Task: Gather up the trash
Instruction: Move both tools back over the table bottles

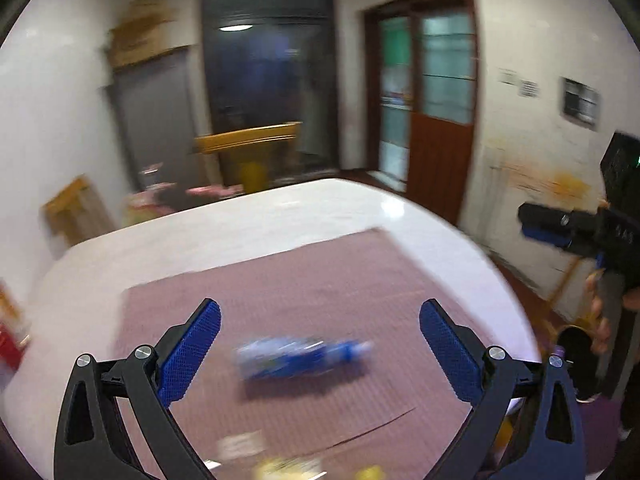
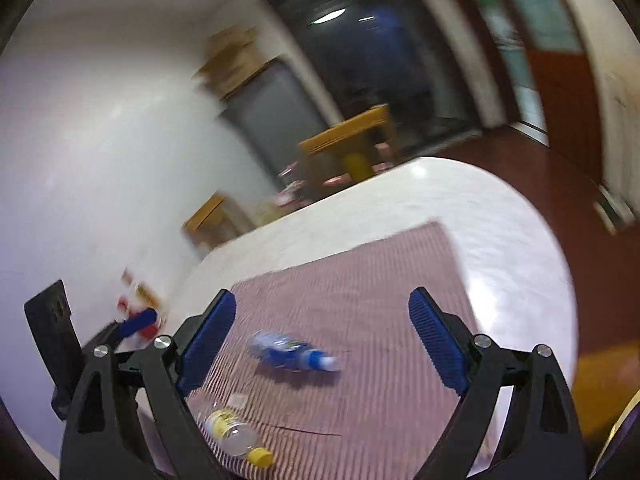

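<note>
A blurred blue bottle [image 1: 300, 356] is seen lying on a striped mat [image 1: 320, 280] covering the white desk [image 1: 240, 220], beyond both widely spread, empty pairs of fingers [image 1: 192, 348]; a yellow-capped bottle [image 2: 236, 436] is partly cut off.

**Two bottles lying down**

A blue bottle [image 2: 294, 354] with a blue-and-white label lies on its side in the middle of the pink mat. A clear bottle [image 2: 236, 436] with a yellow cap lies on its side nearer, a bit left.

A blue-labelled bottle [image 2: 294, 353] lies on a pink-and-white striped mat [image 2: 360, 300]. The other bottle [image 2: 236, 436] has a yellow label and cap
</note>
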### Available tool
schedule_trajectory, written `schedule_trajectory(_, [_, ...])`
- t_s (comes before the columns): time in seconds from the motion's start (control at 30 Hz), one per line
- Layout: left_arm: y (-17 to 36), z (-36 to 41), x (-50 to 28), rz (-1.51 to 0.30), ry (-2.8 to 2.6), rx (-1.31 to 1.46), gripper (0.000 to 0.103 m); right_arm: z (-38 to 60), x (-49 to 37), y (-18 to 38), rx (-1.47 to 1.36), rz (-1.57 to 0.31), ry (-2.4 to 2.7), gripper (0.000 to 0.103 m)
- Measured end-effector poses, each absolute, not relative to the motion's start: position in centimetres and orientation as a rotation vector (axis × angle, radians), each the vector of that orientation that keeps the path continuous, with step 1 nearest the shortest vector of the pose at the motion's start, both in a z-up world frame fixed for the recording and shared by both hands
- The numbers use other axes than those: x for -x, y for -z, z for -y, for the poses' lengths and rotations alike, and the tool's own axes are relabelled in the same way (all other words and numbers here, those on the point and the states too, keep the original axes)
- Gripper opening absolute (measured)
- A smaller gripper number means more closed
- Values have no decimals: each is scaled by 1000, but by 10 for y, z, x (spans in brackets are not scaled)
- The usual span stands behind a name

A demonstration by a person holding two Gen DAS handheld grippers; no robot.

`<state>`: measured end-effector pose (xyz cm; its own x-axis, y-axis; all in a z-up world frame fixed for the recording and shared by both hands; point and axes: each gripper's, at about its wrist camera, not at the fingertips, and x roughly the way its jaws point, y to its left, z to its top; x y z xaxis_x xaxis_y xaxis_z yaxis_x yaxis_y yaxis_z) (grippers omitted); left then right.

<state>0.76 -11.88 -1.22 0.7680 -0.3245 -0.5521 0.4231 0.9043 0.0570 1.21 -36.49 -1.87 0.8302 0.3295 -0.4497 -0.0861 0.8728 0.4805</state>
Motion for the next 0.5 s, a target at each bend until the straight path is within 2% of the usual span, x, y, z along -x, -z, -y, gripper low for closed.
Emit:
schedule_trajectory(0.23, [27,27,4,-635,228,-68,97,277,-45,1,-164,-640,-412,89])
schedule_trajectory(0.5, [42,10,15,-668,214,-47,97,218,-53,-1,43,-702,-543,88])
